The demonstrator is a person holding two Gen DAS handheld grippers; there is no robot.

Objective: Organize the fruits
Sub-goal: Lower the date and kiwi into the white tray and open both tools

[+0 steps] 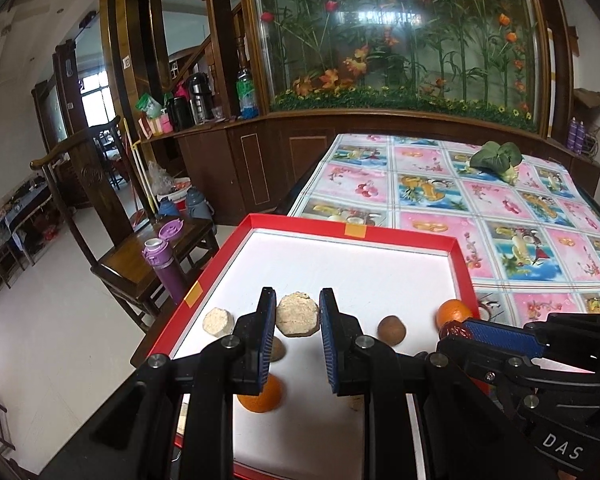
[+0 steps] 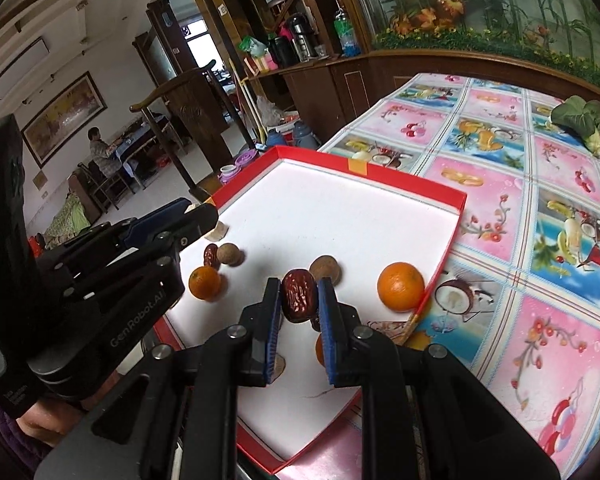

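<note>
A red tray [image 1: 356, 236] with a white floor holds the fruits. My left gripper [image 1: 297, 322] is shut on a beige crumbly cake [image 1: 298, 308] over the tray's left part. A smaller cake [image 1: 219, 322] lies to its left. Oranges [image 1: 260, 396] [image 1: 454, 312] and brown round fruits [image 1: 392, 330] rest on the tray. In the right wrist view my right gripper [image 2: 299, 300] is shut on a wrinkled red date [image 2: 298, 294] above the tray [image 2: 420, 188]. Another date [image 2: 211, 256], two oranges [image 2: 205, 282] [image 2: 401, 286] and brown fruits [image 2: 326, 270] lie around it.
The tray sits at the corner of a table with a fruit-patterned cloth [image 1: 500, 216]. A green leafy vegetable [image 1: 496, 158] lies at the far side. Left of the table stands a wooden chair [image 1: 148, 256] with a purple bottle [image 1: 166, 268]. A person sits far off at the left.
</note>
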